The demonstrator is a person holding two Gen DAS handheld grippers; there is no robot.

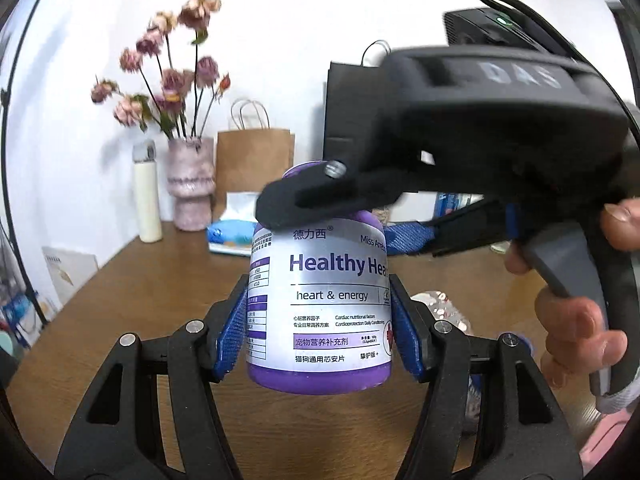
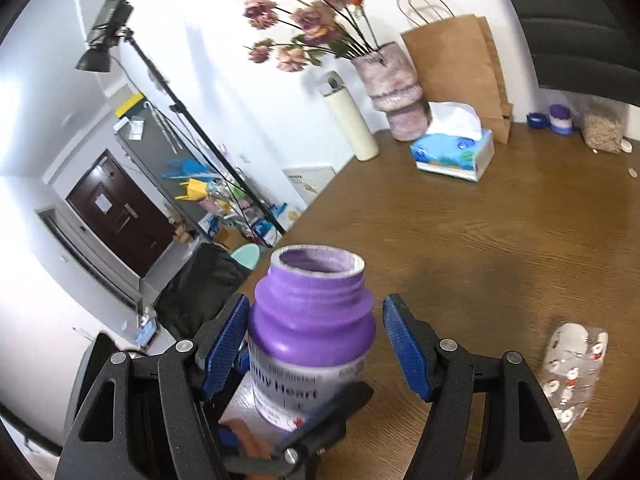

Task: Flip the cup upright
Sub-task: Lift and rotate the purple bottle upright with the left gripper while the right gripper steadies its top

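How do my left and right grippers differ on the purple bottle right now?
Height: the left gripper brackets the purple bottle at its labelled body; the right gripper sits higher, at the neck and shoulder.
Grip: the left gripper's pads press both sides of the label; the right gripper is open, with one pad clearly apart from the bottle.
Shared: both straddle the same upright, uncapped bottle.

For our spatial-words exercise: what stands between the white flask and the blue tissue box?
The pink vase of dried flowers, clearest in the right wrist view.
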